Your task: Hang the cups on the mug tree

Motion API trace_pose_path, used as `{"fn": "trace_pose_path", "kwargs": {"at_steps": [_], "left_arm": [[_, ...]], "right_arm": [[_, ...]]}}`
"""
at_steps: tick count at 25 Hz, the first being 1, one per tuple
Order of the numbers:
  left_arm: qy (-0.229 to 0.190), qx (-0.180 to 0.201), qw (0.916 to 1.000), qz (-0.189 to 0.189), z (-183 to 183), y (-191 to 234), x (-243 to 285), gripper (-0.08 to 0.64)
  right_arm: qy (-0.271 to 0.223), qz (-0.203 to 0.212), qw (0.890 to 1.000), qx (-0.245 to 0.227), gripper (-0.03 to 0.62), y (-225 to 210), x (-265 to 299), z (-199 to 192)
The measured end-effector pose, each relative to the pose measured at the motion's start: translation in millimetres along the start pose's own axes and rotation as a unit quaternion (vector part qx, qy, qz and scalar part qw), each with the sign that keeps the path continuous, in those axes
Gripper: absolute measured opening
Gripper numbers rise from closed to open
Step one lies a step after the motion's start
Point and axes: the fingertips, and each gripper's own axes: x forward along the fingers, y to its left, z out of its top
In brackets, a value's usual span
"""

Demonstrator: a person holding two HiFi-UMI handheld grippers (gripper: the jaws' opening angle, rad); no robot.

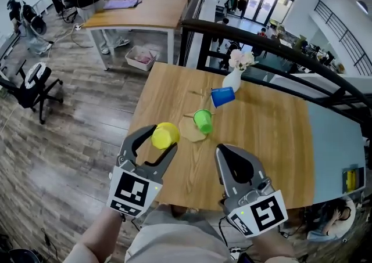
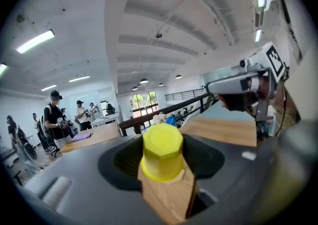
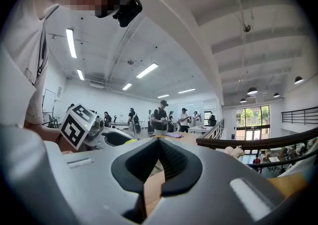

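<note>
A yellow cup [image 1: 165,135] is held above the wooden table [image 1: 273,140], with my left gripper [image 1: 158,141] shut on it. In the left gripper view the yellow cup [image 2: 162,157] fills the gap between the jaws, its flat bottom toward the camera. My right gripper [image 1: 224,152] hangs beside it over the table's near edge, shut and empty; in the right gripper view the pads [image 3: 166,162] meet. Farther out stands the wooden mug tree [image 1: 195,130], with a green cup [image 1: 203,121] and a blue cup [image 1: 222,96] on its pegs.
A white vase of flowers [image 1: 235,76] stands at the table's far edge, just behind the mug tree. A black railing [image 1: 267,38] runs behind the table. At the left, past the table's edge, there is wood floor with an office chair [image 1: 29,85]. People stand round a second table [image 1: 145,9] far back.
</note>
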Motion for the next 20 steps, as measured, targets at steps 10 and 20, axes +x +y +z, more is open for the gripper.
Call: {"fn": "trace_pose_path", "kwargs": {"at_steps": [10,20], "left_arm": [[-0.018,0.013,0.9997,-0.007,23.7,-22.6,-17.1,0.240],[-0.037,-0.022,0.9990,0.014,40.2,6.5,19.9,0.240]], "right_arm": [[-0.019,-0.002,1.000,-0.003,0.000,3.9,-31.5,24.1],[0.003,-0.010,1.000,0.012,0.000,-24.3,-9.0,2.7]]}}
